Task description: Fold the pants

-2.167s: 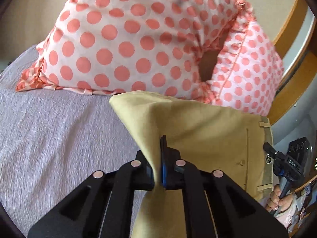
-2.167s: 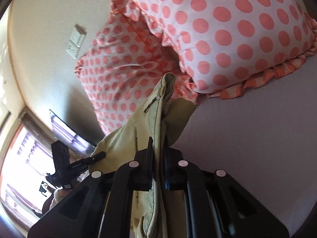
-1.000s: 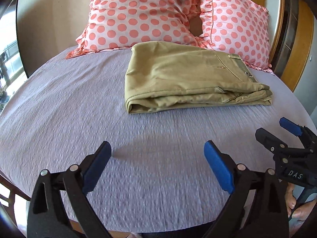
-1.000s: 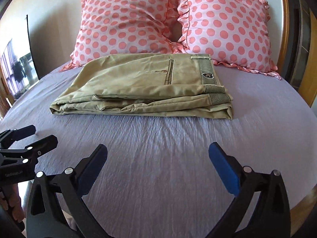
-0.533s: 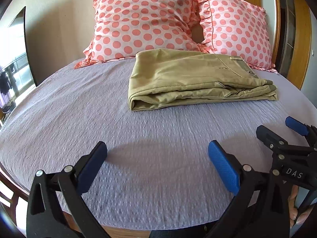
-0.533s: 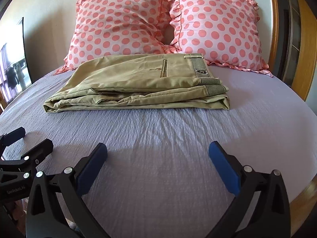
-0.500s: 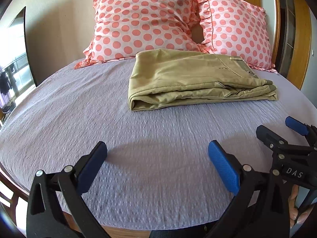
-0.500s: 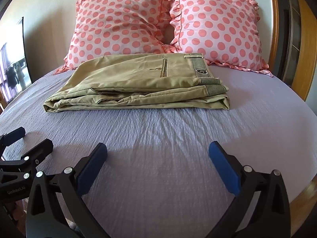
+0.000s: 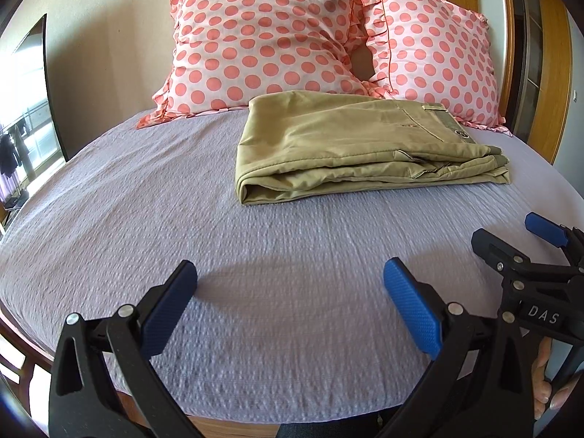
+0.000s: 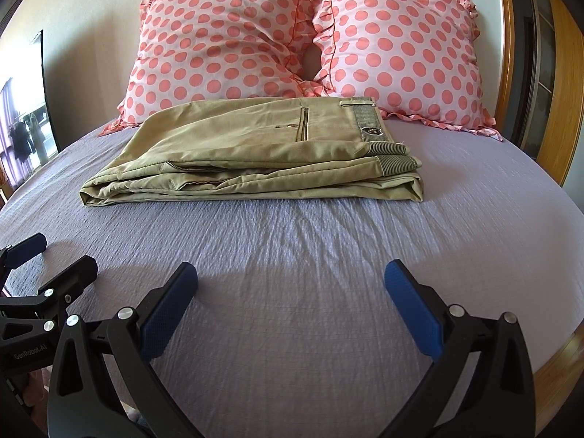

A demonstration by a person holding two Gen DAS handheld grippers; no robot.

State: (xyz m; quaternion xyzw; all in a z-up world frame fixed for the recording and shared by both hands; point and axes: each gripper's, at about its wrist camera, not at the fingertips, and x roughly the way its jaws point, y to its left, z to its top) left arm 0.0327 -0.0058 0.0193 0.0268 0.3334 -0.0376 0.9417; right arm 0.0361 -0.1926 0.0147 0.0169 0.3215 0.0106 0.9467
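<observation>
The khaki pants (image 10: 255, 153) lie folded into a flat, layered rectangle on the lavender bedsheet (image 10: 310, 273), in the upper middle of the right wrist frame, with the waistband and its small badge toward the right. In the left wrist view the pants (image 9: 357, 146) sit right of centre. Two pink polka-dot pillows (image 10: 226, 36) lean against the wall behind them, just touching the far edge of the cloth.

The left tool (image 9: 288, 304) holds its blue-padded fingers wide apart over bare sheet at the bottom of its frame, gripping nothing. The right tool (image 10: 290, 304) is likewise spread wide and empty, well short of the pants.
</observation>
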